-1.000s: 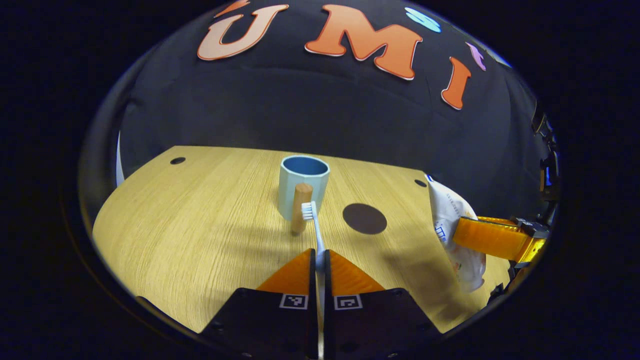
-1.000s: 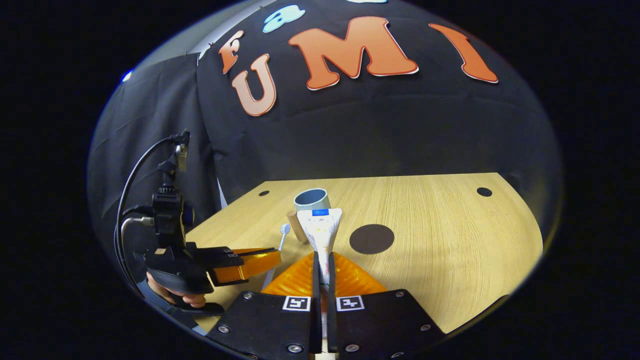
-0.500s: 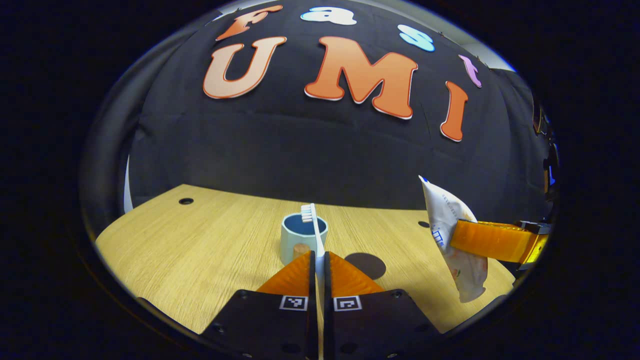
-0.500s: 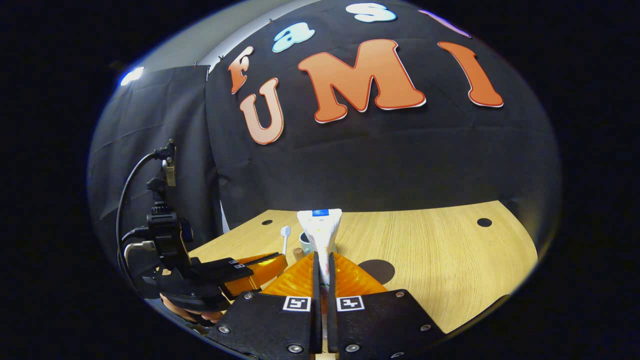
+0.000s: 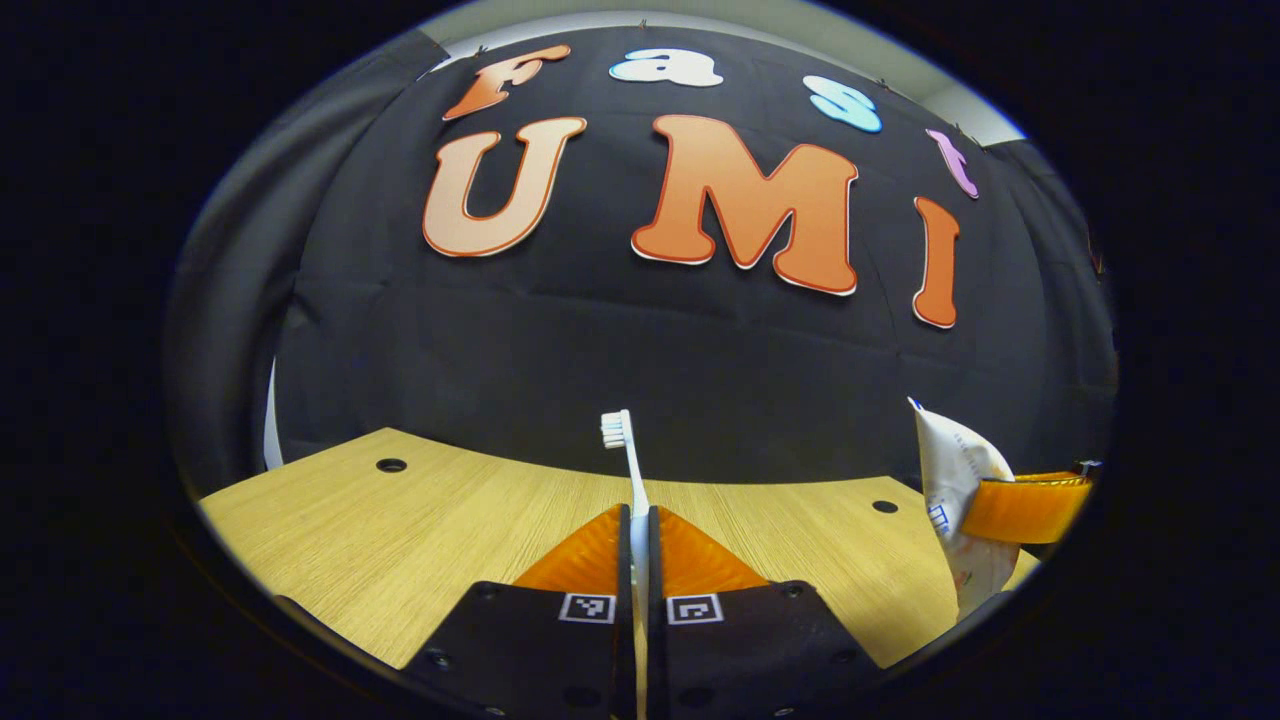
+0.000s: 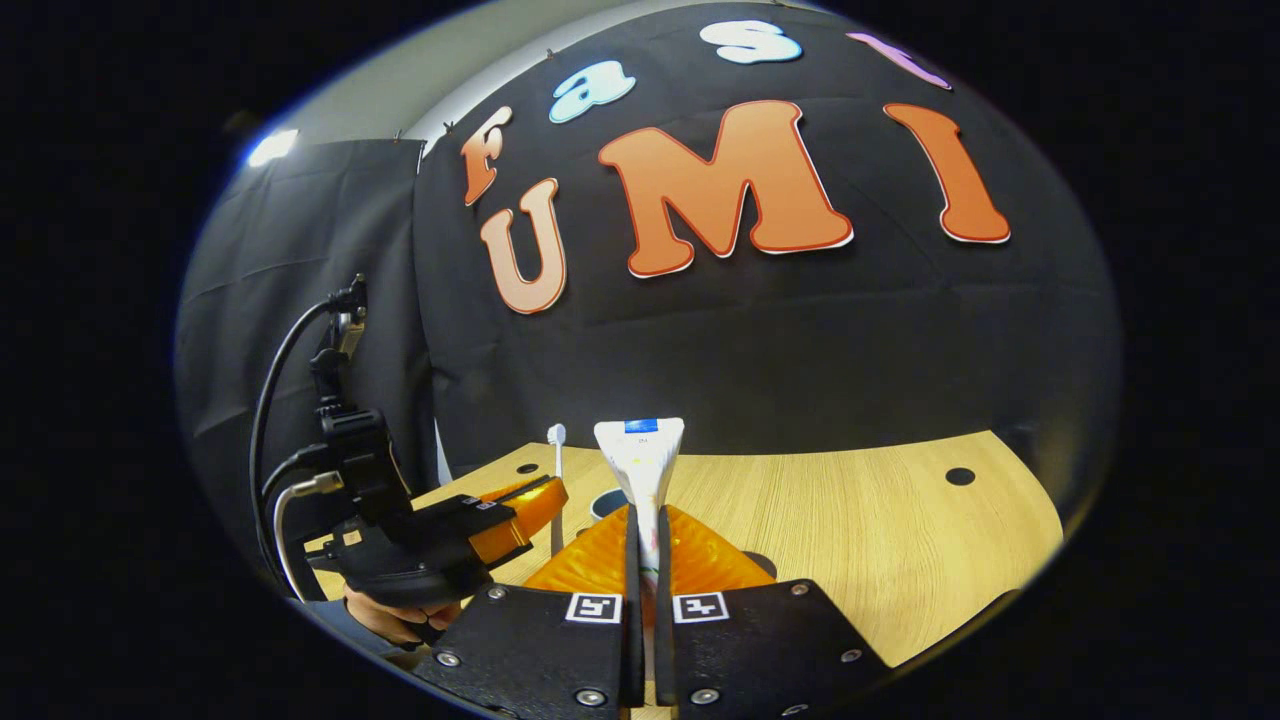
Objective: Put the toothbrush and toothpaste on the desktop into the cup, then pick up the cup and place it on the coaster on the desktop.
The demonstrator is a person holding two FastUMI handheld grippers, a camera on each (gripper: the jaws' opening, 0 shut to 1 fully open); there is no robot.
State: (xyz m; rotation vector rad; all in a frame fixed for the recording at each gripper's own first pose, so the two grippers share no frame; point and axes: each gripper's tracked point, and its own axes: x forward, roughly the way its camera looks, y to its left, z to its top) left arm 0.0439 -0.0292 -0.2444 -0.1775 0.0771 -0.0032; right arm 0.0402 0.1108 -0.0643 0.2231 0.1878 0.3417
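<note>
Orange fingers of the left gripper (image 5: 640, 520) are pressed together on the handle of the toothbrush (image 5: 628, 460), which stands upright between them with its white bristle head at the top, raised above the wooden surface (image 5: 430, 530). In the right gripper view the same toothbrush (image 6: 556, 480) rises beside the left gripper (image 6: 520, 510), with a hand (image 6: 400, 620) holding that gripper from below.

The right gripper (image 6: 646, 525) has its fingers closed narrowly on the toothpaste (image 6: 640, 460), a white tube held upright with its flat crimped end up, lifted off the surface (image 6: 880, 540). From the left gripper view the toothpaste (image 5: 955, 500) hangs at the far right, clamped in the right gripper (image 5: 1020, 508).

Just behind the toothpaste in the right gripper view, part of the cup (image 6: 605, 503) rim shows on the surface, and a dark edge of the coaster (image 6: 765, 565) peeks out beside the right finger.
</note>
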